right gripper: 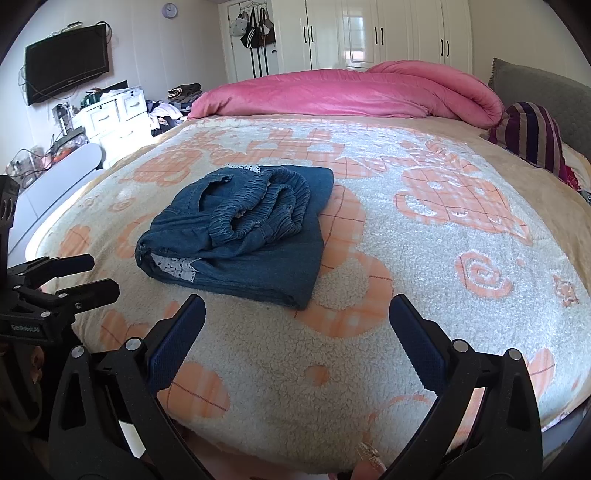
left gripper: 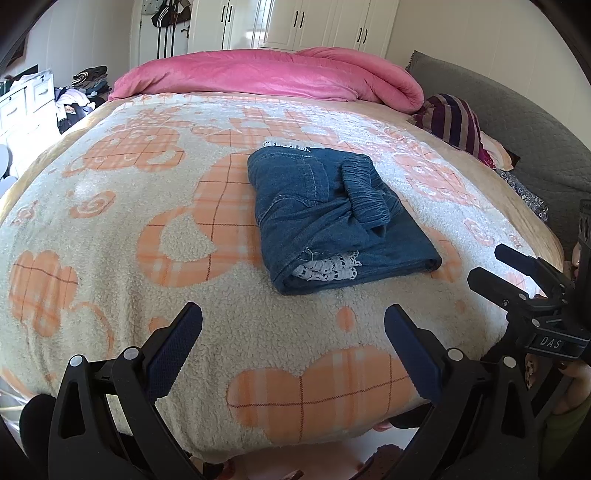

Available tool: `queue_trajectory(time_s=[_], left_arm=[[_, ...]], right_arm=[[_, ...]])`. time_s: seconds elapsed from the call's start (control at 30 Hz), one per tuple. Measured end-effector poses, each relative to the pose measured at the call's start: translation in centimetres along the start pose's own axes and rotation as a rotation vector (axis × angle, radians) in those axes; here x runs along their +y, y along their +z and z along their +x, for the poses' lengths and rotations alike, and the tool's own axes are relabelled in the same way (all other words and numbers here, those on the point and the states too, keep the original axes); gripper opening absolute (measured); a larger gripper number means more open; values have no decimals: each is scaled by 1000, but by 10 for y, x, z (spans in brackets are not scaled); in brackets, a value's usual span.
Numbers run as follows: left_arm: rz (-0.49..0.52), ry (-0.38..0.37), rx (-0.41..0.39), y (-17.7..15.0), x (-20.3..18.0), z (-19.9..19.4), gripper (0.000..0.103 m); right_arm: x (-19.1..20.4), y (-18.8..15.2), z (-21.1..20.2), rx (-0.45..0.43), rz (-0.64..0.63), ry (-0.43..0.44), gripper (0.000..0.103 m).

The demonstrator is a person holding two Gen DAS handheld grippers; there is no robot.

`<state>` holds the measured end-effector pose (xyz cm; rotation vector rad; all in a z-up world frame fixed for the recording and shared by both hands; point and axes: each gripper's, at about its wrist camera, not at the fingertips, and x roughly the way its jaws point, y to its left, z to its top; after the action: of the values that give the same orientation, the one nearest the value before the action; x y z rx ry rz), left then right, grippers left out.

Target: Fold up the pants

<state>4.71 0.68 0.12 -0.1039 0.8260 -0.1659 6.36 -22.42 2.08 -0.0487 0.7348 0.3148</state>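
Observation:
Dark blue denim pants [left gripper: 332, 218] lie folded into a compact bundle on the fleece blanket [left gripper: 147, 192], elastic waistband on top and white lace trim showing at the near edge. My left gripper [left gripper: 293, 325] hovers open above the blanket's near edge, short of the pants, nothing between its fingers. In the right wrist view the same pants [right gripper: 243, 232] lie ahead and to the left, and my right gripper [right gripper: 297, 317] stands open just short of their near corner. Each gripper also shows from the side in the other view: the right gripper [left gripper: 491, 266], the left gripper [right gripper: 96, 275].
A rolled pink duvet [left gripper: 273, 75] lies across the far end of the bed. A striped cushion [right gripper: 532, 136] and grey headboard [left gripper: 524, 110] are at the right. White drawers [right gripper: 110, 114] with piled clothes, a wall TV [right gripper: 66, 62] and wardrobes [right gripper: 369, 33] stand beyond.

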Motion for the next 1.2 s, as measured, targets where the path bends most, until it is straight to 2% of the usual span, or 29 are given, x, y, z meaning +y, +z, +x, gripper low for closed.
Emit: queue_trajectory(time_s=[0.33,1.2], left_arm=[[-5,21,6,0,0,-1,99],[-12,-5,4,-1,-2,-3,99]], right_arm=[[0,0,0,3,0,-1,94],[-1,-1,0,4,8,-13,94]])
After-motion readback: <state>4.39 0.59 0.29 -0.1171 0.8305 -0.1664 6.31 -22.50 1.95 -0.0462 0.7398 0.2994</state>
